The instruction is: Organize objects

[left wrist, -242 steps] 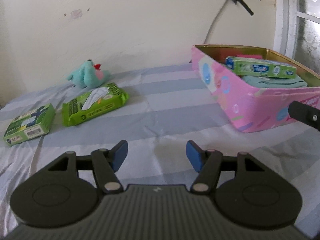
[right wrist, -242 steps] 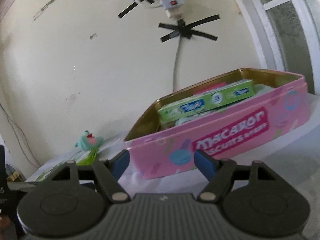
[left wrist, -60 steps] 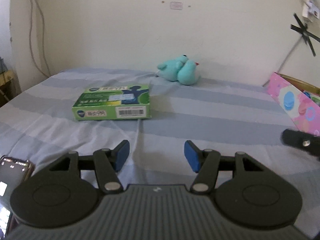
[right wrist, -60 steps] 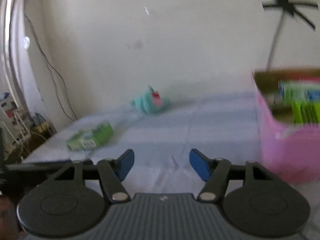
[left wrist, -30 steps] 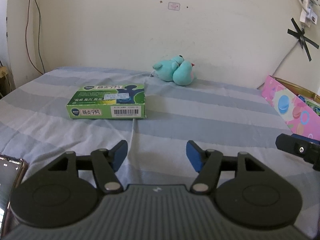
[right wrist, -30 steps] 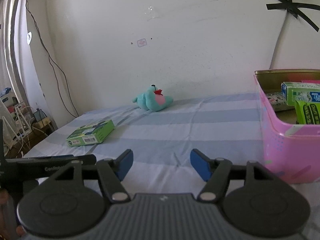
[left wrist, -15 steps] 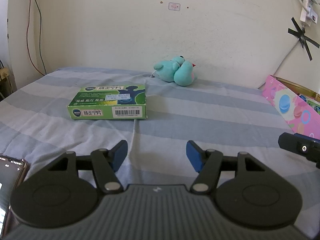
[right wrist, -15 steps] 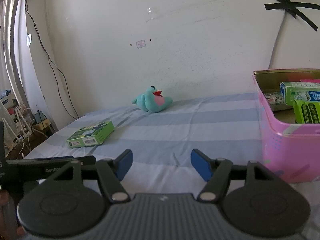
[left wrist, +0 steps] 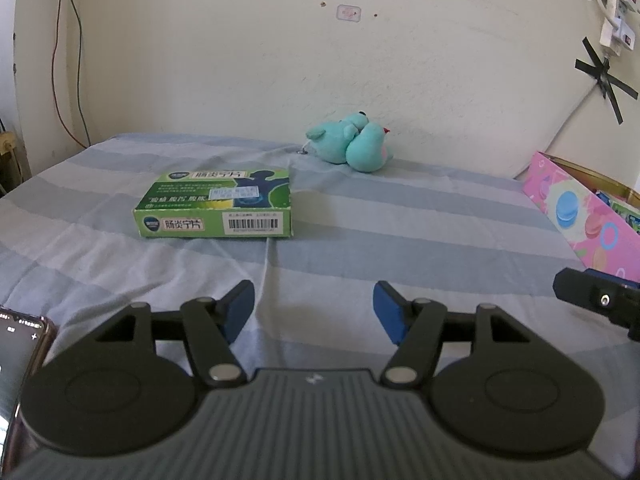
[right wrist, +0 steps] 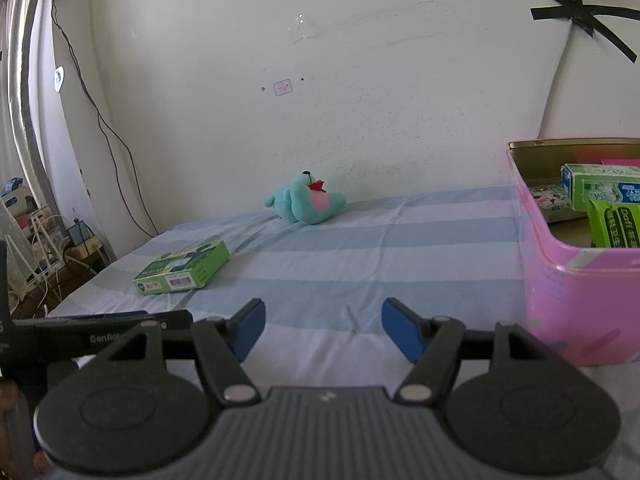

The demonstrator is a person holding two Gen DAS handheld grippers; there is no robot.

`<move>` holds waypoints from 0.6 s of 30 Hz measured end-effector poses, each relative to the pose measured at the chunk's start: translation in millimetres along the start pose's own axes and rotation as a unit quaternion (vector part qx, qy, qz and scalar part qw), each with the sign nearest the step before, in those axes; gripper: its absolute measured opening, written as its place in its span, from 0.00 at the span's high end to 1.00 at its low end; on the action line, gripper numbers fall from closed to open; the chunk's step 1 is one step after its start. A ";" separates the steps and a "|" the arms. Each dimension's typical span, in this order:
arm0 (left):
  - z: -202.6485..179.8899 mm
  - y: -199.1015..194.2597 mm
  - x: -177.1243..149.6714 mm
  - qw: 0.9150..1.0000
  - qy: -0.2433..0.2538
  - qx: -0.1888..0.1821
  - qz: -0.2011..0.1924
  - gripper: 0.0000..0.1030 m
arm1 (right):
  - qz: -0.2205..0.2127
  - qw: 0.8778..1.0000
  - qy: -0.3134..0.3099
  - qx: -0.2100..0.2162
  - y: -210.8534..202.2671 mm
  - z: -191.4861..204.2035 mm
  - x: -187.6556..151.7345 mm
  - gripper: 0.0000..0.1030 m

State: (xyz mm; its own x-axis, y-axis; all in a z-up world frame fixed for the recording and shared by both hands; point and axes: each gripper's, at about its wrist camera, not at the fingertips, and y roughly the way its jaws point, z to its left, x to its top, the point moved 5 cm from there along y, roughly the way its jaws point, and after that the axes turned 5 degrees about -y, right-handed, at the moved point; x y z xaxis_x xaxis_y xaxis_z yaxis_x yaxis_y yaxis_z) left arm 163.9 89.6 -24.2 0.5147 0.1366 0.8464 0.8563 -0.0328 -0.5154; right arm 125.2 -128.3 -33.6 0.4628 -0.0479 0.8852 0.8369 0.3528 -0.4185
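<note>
Phone [left wrist: 20,364]: at the left gripper view's far-left edge, beside the tool.
Green box [left wrist: 218,208]: flat on the striped sheet [left wrist: 400,232], alone; the wipes pack [right wrist: 616,226] that lay beside it earlier now stands in the tin.
Plush [left wrist: 352,142]: by the wall, well apart from the box.
Pink tin [right wrist: 580,292]: far right, holding cartons and wipes.
Meaning: box and plush probably remain.
Left gripper [left wrist: 314,312]: released, empty, hovering, angled down toward the box.
Right gripper [right wrist: 322,330]: released, empty, angled down beside the tin.
</note>
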 end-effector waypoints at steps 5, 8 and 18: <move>1.5 1.6 0.9 1.000 0.002 -0.002 0.001 0.34 | -0.001 1.000 0.000 -0.001 0.5 -0.3 0.2 0.35; 1.8 1.9 1.5 1.000 0.004 -0.002 -0.001 0.34 | -0.002 1.000 0.001 0.000 0.5 -0.9 0.3 0.35; -0.5 0.3 0.9 1.000 0.011 -0.001 -0.005 0.34 | -0.006 1.000 0.000 0.002 -1.0 -2.7 -0.7 0.35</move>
State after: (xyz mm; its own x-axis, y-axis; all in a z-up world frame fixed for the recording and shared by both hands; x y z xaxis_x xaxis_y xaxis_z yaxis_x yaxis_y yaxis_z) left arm 164.6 89.2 -23.4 0.5075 0.1160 0.8538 0.8611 -0.0343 -0.5072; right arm 124.7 -131.1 -34.3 0.4525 -0.0525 0.8902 0.8415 0.3554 -0.4069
